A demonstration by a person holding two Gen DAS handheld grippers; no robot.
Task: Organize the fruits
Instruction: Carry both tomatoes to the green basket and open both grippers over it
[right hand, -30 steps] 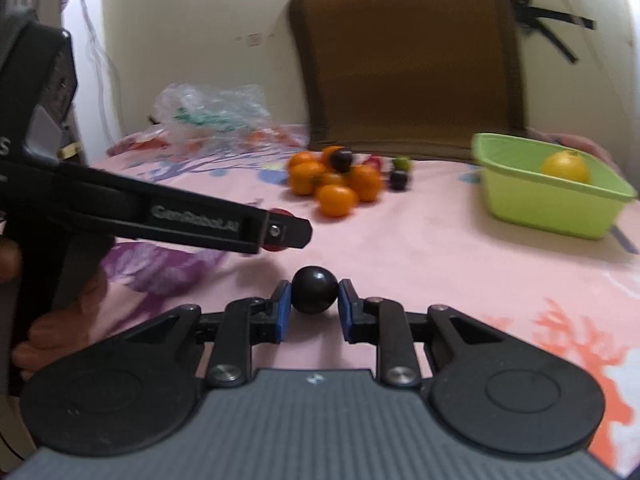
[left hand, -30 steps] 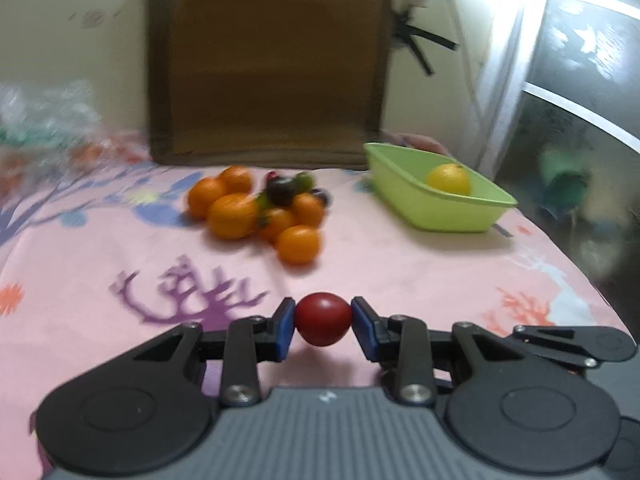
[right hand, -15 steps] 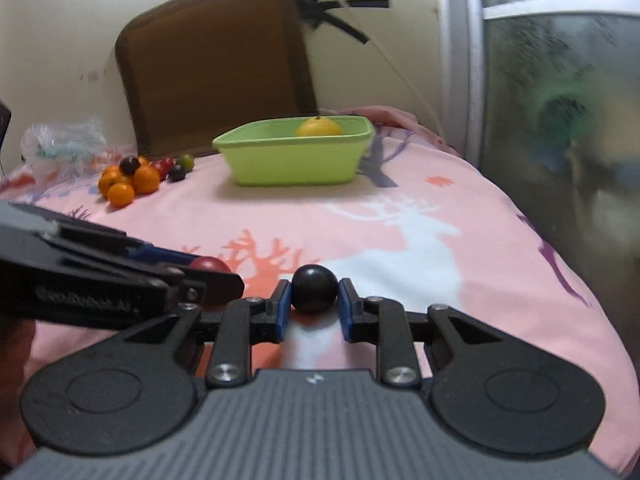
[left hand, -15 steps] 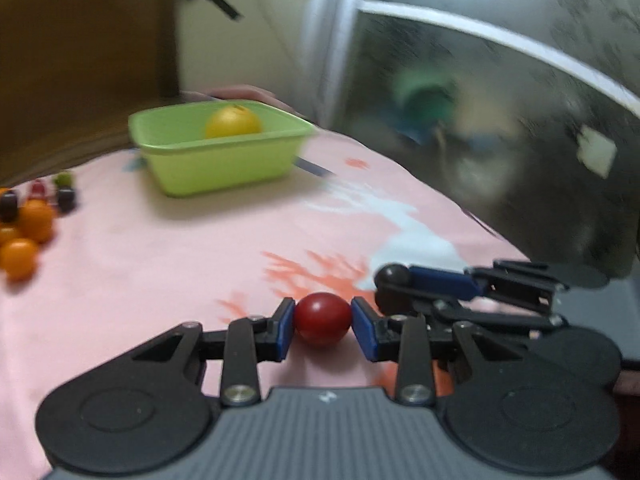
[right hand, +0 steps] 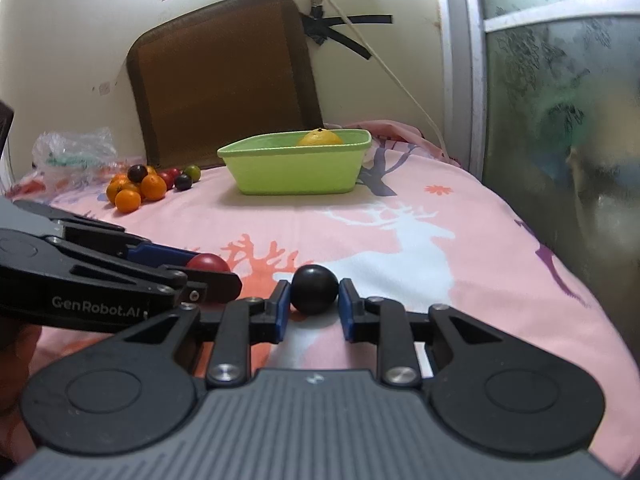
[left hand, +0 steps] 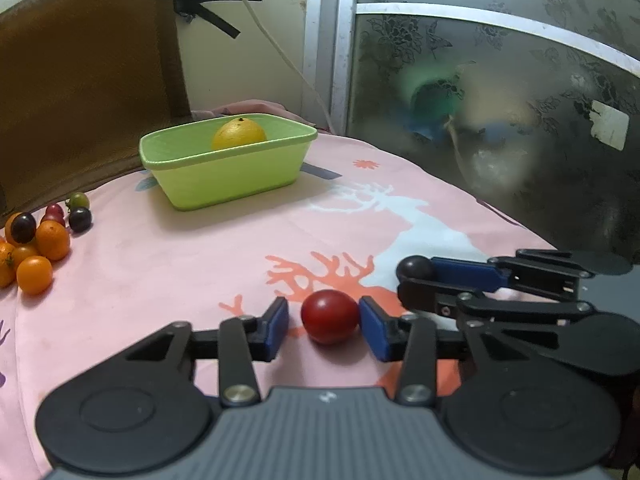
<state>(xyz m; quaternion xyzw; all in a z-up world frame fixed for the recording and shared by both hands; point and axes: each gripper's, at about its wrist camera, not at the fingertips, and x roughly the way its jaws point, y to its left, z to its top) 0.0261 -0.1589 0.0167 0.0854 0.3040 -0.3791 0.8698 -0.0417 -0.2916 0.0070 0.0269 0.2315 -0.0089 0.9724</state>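
Observation:
A red tomato [left hand: 329, 316] lies on the pink cloth between the spread fingers of my left gripper [left hand: 324, 322], which is open, with a clear gap on the tomato's left side. Just to its right, my right gripper [right hand: 313, 300] is shut on a small dark round fruit [right hand: 314, 289], held low over the cloth; this fruit [left hand: 416, 269] also shows in the left wrist view. A green tub [right hand: 296, 168] at the back holds one yellow-orange fruit [right hand: 320, 138]. A pile of oranges and small tomatoes [right hand: 138, 188] sits left of the tub.
A brown cushion [right hand: 220, 80] leans on the wall behind the pile. A crumpled plastic bag [right hand: 72, 152] lies at the far left. A frosted glass door [right hand: 560, 120] runs along the cloth's right edge. A cable [right hand: 384, 64] hangs down the wall.
Both grippers swung right from the pile to the near right of the cloth. My left gripper has opened and the red tomato now rests on the cloth.

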